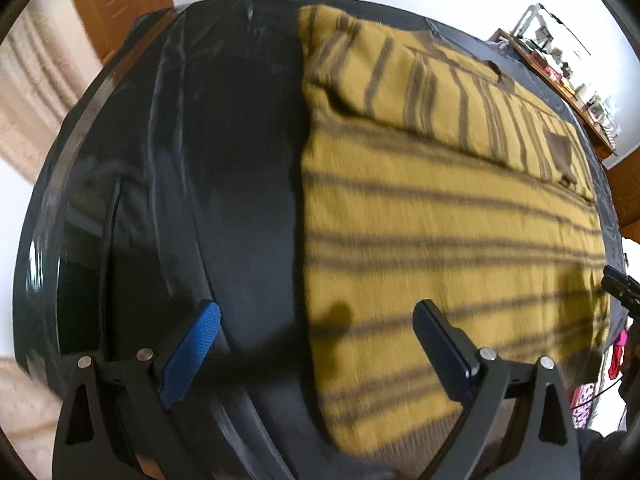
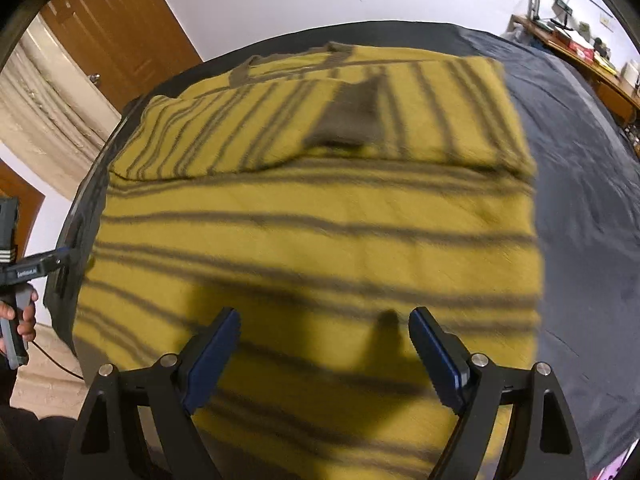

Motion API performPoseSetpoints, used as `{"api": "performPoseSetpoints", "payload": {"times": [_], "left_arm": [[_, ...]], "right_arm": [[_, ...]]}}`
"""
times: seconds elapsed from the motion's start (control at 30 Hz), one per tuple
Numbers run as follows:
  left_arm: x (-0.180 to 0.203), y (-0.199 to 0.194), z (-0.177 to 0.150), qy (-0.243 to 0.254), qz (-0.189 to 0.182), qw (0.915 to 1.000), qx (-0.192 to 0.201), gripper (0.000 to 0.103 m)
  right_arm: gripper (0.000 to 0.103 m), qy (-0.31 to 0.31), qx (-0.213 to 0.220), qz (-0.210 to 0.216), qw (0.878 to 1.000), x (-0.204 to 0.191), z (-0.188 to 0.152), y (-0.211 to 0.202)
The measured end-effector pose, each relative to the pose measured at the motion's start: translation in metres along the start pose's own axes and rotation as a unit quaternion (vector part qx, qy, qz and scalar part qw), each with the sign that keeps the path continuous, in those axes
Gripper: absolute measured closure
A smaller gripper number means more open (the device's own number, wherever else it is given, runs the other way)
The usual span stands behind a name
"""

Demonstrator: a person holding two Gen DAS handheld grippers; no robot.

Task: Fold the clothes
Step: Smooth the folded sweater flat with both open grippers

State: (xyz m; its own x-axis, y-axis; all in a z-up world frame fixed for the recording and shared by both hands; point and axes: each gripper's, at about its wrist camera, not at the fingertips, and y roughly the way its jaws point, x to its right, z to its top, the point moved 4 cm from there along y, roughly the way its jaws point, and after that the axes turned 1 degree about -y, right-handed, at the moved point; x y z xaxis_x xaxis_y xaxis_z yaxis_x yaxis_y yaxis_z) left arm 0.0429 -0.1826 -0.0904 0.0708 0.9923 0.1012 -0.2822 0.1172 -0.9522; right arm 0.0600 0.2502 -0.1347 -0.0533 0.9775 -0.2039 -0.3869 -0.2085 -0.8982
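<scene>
Grippers poised wide over a half-folded sweater

Sweater [image 2: 312,240], mustard yellow with thin brown stripes, lies spread on a bed covered by a dark sheet [image 1: 240,200]. Its far part is folded over onto the body, so the stripes there run across those of the layer below; a brown patch [image 2: 352,116] shows on the folded part. In the left wrist view the sweater's left edge runs down the middle of the bed, with bare sheet to the left of it as far as the bed's left edge. In the right wrist view bare sheet lies between the sweater and the bed's right edge.

The left gripper [image 1: 316,344] points steeply down over the near end of the bed, astride the sweater's left edge: one finger over bare sheet, the other over the cloth. Its jaws stand wide apart with nothing between them. In the right wrist view a hand [image 2: 22,320] wraps the handle of this gripper at the bed's left edge.

The right gripper [image 2: 324,344] also tilts steeply down, above the near part of the sweater, and casts finger shadows on the cloth. Its jaws are spread wide and hold nothing. Both views are blurred.

Behind the bed stand a white wall, a wooden door [image 2: 116,28] at the left and a cluttered desk [image 2: 588,60] at the right.
</scene>
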Motion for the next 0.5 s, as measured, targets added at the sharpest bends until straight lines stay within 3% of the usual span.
{"api": "performPoseSetpoints", "payload": {"times": [0.17,0.3,0.5], "left_arm": [[0.005,-0.004,-0.035,-0.029,0.008,0.9995,-0.011,0.004],[0.006,-0.006,-0.05,-0.041,0.011,0.999,-0.011,0.004],[0.0,-0.01,-0.068,-0.057,-0.015,0.9982,-0.009,0.004]], "right_arm": [[0.015,0.007,0.002,0.007,1.0,0.036,-0.024,-0.022],[0.015,0.023,-0.004,0.054,0.998,0.057,-0.044,-0.032],[0.015,0.006,-0.022,0.082,0.996,0.065,-0.071,-0.036]]}}
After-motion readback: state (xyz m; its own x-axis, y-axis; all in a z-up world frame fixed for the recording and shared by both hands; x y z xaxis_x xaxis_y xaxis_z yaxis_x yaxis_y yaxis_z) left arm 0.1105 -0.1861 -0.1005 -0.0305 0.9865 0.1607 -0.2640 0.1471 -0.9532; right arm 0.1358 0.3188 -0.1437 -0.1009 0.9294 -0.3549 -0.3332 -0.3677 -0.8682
